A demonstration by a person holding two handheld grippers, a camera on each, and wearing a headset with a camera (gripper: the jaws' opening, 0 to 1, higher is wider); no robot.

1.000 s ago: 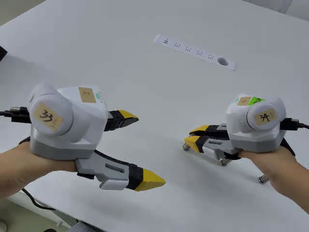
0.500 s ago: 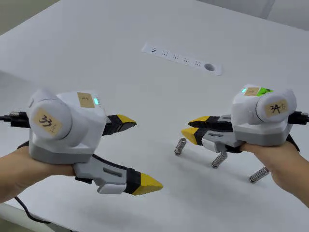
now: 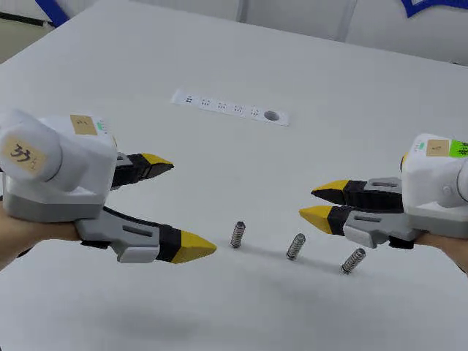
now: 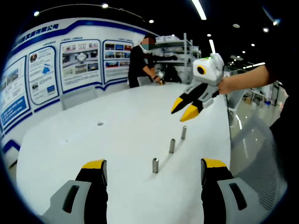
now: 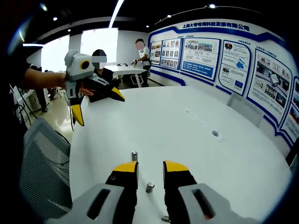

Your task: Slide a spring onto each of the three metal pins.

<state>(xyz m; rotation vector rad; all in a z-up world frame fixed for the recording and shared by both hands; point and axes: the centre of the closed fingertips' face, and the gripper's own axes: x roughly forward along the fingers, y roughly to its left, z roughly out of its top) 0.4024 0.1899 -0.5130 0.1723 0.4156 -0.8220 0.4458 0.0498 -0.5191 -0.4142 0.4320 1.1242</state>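
Left gripper [image 3: 189, 208] held wide open, empty | right gripper [image 3: 310, 203] jaws narrowly parted, empty | three springs [image 3: 295, 246] stood in a row on bench [image 3: 219, 58] between both grippers, pins judged inside | grippers held clear, task judged done

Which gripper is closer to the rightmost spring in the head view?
Right. The right gripper hangs just beside that spring; the left gripper sits beyond the other two springs.

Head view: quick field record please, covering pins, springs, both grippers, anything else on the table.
pins: three, standing in a row on table
springs: one on each pin, it seems
left gripper: open wide, empty
right gripper: narrowly open, empty
power strip: beyond pins
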